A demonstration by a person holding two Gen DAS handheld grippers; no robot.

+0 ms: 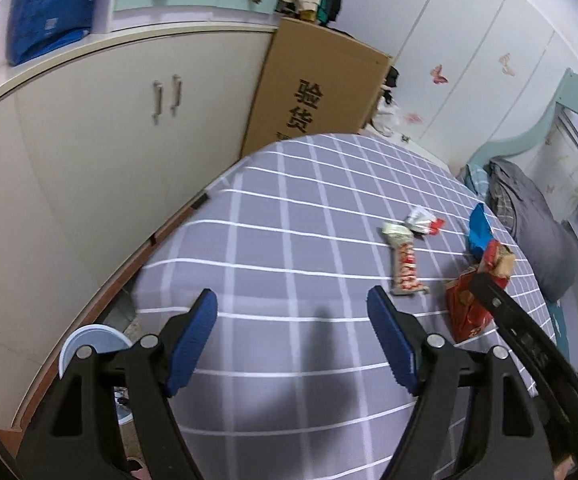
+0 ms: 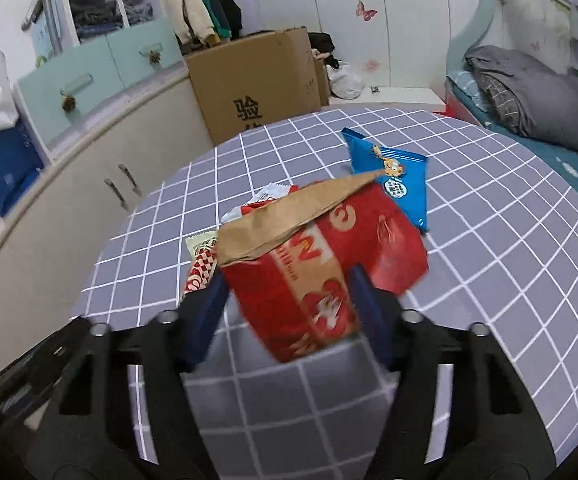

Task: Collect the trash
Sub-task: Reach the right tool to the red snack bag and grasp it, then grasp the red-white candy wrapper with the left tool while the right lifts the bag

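A red paper bag (image 2: 321, 264) is seen between the right gripper (image 2: 285, 300) fingers (image 2: 363, 300) above the checked bed (image 2: 489, 260); the pads appear to press its sides, though blur leaves the contact unsure. Its brown mouth stands open toward the far side. Behind it a blue snack packet (image 2: 389, 176) lies flat, and a red-and-white wrapper (image 2: 199, 264) is largely hidden on the left. The left gripper (image 1: 293, 336) fingers (image 1: 393, 340) stand apart with nothing between them, over the near bed. A cardboard box (image 1: 321, 88) is cut off beyond.

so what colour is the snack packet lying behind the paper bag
Blue packet, with a cartoon figure printed on it; clearest in the right wrist view.
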